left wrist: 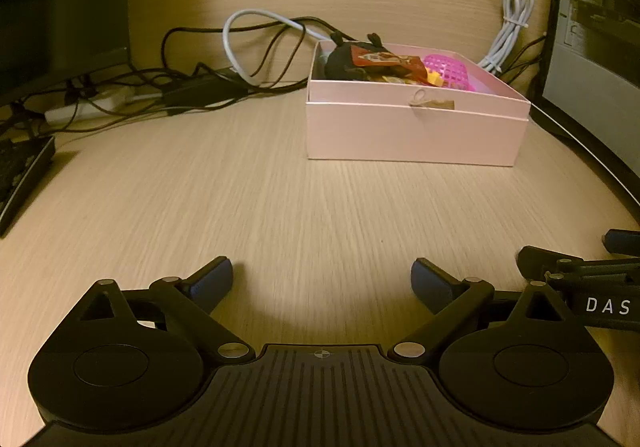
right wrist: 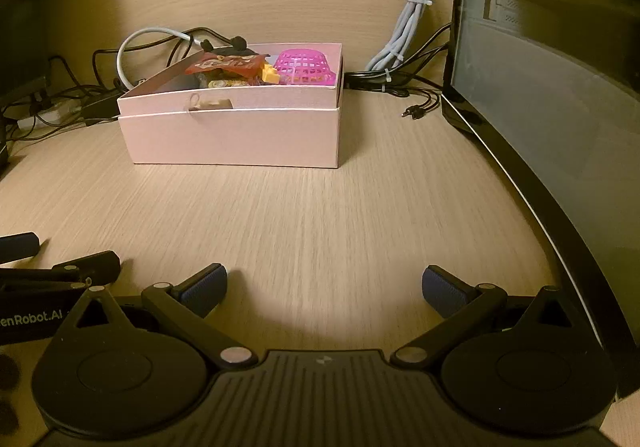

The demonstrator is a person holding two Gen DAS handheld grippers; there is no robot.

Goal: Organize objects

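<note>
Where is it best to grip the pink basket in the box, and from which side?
Probably its flared rim, from above. The basket lies upside down in the box, whose walls block the sides; its wide rim faces down beside the yellow piece. Both grippers are open.

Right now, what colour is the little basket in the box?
Bright pink basket, clearest in the right wrist view.

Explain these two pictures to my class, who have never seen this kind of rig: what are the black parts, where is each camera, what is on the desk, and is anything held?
A person holds a tool in each hand; no robot arm. Each camera looks forward along its own tongs. In the left view the left tongs are open and empty; in the right view the right tongs are too. On the wooden desk stands a pink box holding a pink basket, a red packet and other small items. Cables lie behind it; a computer case stands to its right.
</note>
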